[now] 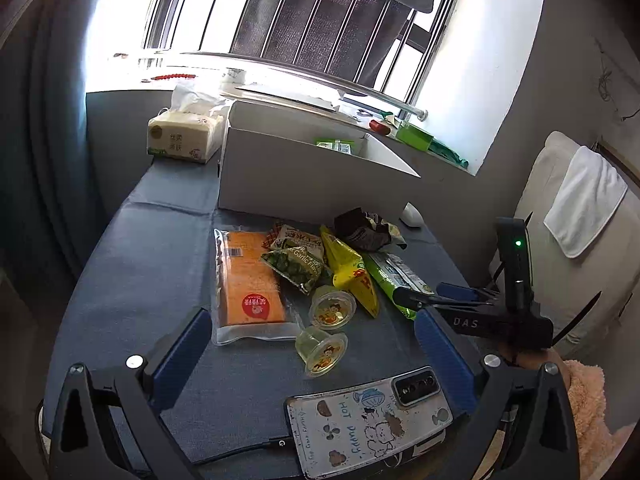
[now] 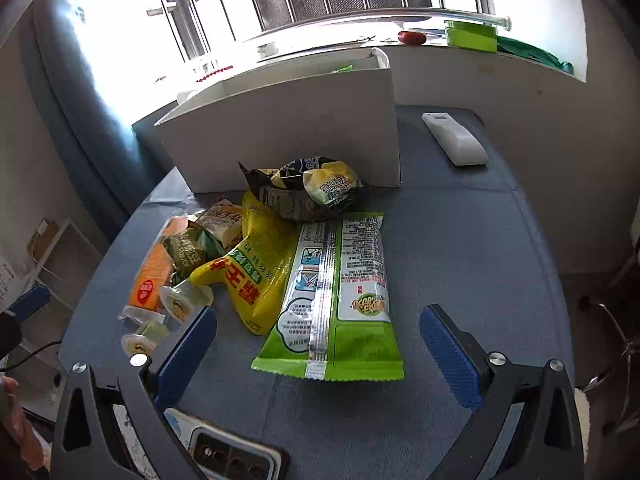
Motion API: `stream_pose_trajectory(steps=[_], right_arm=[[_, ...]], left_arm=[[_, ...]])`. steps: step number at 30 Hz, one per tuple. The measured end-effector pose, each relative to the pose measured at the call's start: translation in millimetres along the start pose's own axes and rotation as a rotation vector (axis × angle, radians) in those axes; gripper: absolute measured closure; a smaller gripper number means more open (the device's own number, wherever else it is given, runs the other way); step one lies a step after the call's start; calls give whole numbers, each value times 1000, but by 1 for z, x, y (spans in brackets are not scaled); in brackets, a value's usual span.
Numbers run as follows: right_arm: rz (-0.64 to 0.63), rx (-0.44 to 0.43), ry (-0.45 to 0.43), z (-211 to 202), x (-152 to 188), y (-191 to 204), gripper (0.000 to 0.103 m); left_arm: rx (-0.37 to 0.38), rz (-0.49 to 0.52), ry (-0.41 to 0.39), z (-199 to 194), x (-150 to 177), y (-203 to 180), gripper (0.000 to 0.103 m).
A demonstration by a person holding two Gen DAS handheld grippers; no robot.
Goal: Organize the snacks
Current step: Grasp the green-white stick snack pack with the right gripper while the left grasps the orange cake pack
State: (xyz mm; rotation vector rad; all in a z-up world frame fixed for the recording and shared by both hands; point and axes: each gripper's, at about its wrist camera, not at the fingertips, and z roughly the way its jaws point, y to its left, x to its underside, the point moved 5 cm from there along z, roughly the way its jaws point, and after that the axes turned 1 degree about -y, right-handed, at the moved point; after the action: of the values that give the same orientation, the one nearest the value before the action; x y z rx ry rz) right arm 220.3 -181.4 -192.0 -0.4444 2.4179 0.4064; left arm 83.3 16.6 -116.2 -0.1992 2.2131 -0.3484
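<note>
Hovering wide open over the near table edge, left gripper (image 1: pixel 312 344) grasps nothing; right gripper (image 2: pixel 318 340) is equally spread and empty, its fingers straddling the near end of the green packet (image 2: pixel 340 300), likely lining up a pick. Snacks sit in one loose pile mid-table: orange pack (image 1: pixel 250 280), yellow bag (image 1: pixel 350 270), two jelly cups (image 1: pixel 332 306), all just near of the white box (image 1: pixel 296 172), the probable destination. Box stands open at the far side, so the carry is short. Phone (image 1: pixel 368 424) lies at the near edge, partly under the gripper frames. Box contents mostly hidden by its wall; only a green scrap shows. Window glare washes out the sill.
</note>
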Motion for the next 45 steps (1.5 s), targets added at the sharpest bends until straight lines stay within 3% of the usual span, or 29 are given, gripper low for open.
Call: stream_pose_trajectory(steps=[3,5,7,15,21,30,40,41,42,43,45], right_arm=[[-7,16,77,23,2,-2,0],[-18,20,84,28,5,-2,1],[-46,61,48,23,7,-2,32],[33,-55,-2,-7,24,-7,33],[99,-152,-80,-53,34,-9,33],[76,-174,-138,-86,37,-3,33],[126,-201,-124,-80,38,-10,32],[122,-199,-125,-80,38,-9,32],[116,-196,-126,-81,38,-8,32],[108,-197,-124,-81,38,-7,32],[105,-195,-125,-83,39,-6,32]], left_arm=[[-19,-8,6,0,3,8,0],[-31,-18,14,2,6,14,0],[-43,-36,28,5,8,21,0],[-84,-34,68,19,11,32,0],[-166,7,157,50,7,39,0],[-243,85,317,127,2,47,0],[-265,180,329,171,-15,49,0],[-258,189,327,170,-15,50,3],[-249,196,317,167,-16,51,12],[-251,200,301,161,-17,53,27],[-236,171,287,150,-19,61,44]])
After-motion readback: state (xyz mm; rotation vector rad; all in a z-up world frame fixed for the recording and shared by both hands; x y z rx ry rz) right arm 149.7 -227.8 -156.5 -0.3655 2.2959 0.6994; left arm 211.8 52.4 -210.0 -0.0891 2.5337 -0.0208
